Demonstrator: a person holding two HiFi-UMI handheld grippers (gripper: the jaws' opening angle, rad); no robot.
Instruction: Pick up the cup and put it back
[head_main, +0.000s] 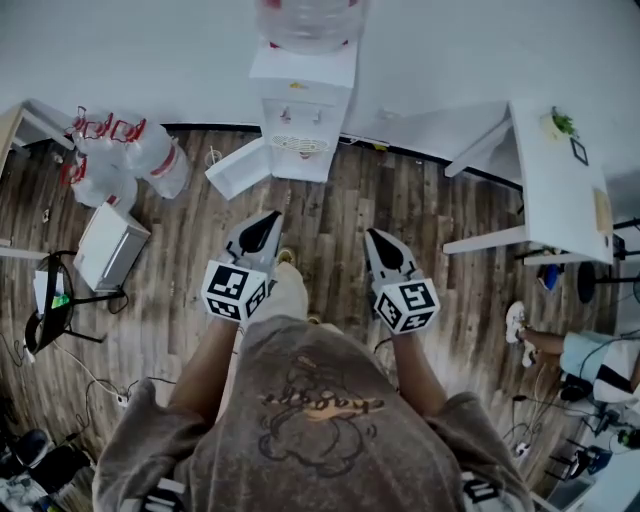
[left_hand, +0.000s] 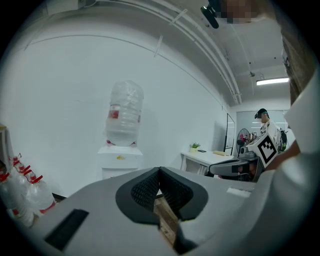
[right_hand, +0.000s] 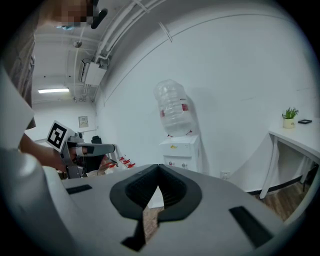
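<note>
Grip state, left: the left gripper (left_hand: 160, 170) has its jaws pressed together at the tips, with nothing between the ribbed dark pads; only wooden floor (head_main: 400, 210) shows through the slit below them.
Grip state, right: the right gripper (right_hand: 159, 168) is likewise closed tip to tip and empty, touching nothing.
Pose: in the head view both grippers are held out in front of the person's chest, side by side but apart, tips pointing forward and slightly toward each other, above the floor.
Cup: it cannot be made out in any view, so its place relative to the grippers cannot be told.
Ahead of the tools: a white water dispenser (head_main: 300, 120) stands against the wall, well apart from both grippers and roughly between their lines, with a clear bottle (left_hand: 124, 114) upside down on top.
Left side: spare water bottles (head_main: 130, 160) lie clustered on the floor.
Right side: a white table (head_main: 560, 190) carries a small potted plant (right_hand: 289, 116).
</note>
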